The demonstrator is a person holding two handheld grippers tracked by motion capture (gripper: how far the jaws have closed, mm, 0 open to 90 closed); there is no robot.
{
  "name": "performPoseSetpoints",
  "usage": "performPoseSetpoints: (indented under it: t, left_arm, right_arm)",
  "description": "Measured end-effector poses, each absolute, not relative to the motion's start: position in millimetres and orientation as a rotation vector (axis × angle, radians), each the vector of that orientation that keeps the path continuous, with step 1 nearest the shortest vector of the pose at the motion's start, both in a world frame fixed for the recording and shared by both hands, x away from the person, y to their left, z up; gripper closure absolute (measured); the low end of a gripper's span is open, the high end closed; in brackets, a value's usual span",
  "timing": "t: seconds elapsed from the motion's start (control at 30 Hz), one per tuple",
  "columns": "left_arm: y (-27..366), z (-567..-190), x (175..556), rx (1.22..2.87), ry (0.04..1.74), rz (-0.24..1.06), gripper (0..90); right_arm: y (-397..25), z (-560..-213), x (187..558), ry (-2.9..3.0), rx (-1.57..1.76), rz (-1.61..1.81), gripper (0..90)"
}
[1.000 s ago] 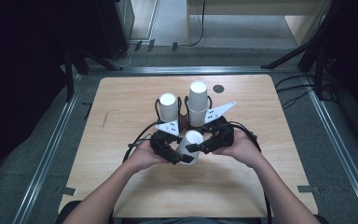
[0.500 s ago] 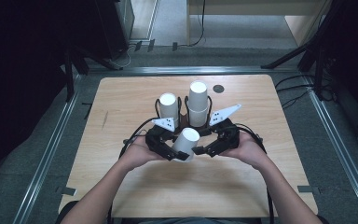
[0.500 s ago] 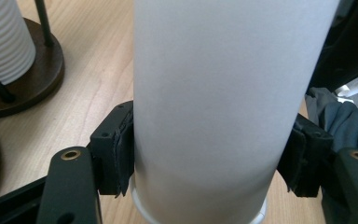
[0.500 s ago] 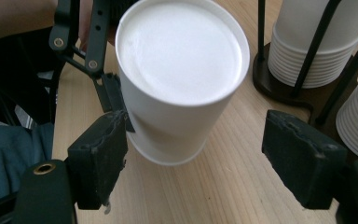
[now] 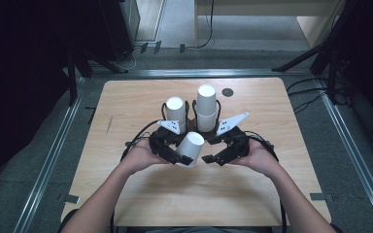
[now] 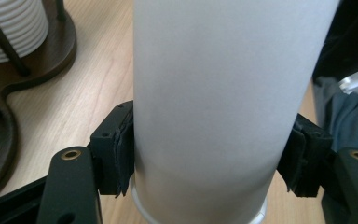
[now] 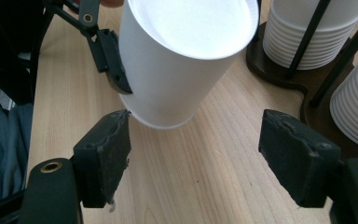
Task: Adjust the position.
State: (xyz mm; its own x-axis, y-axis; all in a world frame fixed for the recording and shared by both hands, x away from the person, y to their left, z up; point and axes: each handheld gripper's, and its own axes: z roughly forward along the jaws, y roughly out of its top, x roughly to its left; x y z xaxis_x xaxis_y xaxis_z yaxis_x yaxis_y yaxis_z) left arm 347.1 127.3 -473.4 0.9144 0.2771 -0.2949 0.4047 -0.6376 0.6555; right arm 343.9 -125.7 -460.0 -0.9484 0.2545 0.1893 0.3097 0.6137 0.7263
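Observation:
A white paper cup (image 5: pixel 190 147) is held upside down and tilted, its closed base up and its rim low over the wooden table (image 5: pixel 272 194). My left gripper (image 5: pixel 178 153) is shut on the cup's wall; in the left gripper view the cup (image 6: pixel 214 93) sits pinched between both pads (image 6: pixel 119 154). My right gripper (image 5: pixel 212 158) stands open just right of the cup, with nothing in it. In the right gripper view the cup (image 7: pixel 182 60) lies ahead of the spread right gripper (image 7: pixel 200 156), apart from both of its pads.
Two stacks of white cups (image 5: pixel 176 112) (image 5: pixel 207 112) stand in a dark wire holder just behind the grippers, with the holder's base (image 7: pixel 270 65) close at the right gripper's right. A small dark disc (image 5: pixel 228 91) lies at the table's back.
The cup has shifted slightly left and tilted in the left gripper. The right gripper has drawn back from it to the right.

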Motion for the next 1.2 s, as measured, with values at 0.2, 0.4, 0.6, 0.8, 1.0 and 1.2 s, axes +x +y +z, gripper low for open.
performPoseSetpoints:
  t: [0.2, 0.4, 0.6, 0.8, 1.0, 1.2]
  left_arm:
    - [124, -466, 352, 2.35, 0.471, -0.181, 31.0]
    - [116, -453, 359, 2.439, 0.452, -0.164, 31.1]
    - [111, -455, 368, 2.485, 0.436, -0.22, 31.2]
    - [105, -466, 365, 2.537, 0.39, -0.259, 31.0]
    - [96, -473, 361, 2.585, 0.341, -0.244, 30.4]
    - [89, -480, 357, 2.597, 0.284, -0.262, 30.2]
  right_arm:
    - [-125, -463, 344, -2.785, -0.475, -1.24, 25.7]
    - [-128, -462, 345, -2.788, -0.474, -1.262, 26.0]
    - [-130, -461, 345, -2.792, -0.473, -1.27, 26.0]
    - [-129, -462, 346, -2.793, -0.457, -1.263, 26.0]
    - [-122, -464, 346, -2.781, -0.427, -1.246, 26.0]
    - [-114, -465, 347, -2.762, -0.391, -1.233, 26.0]
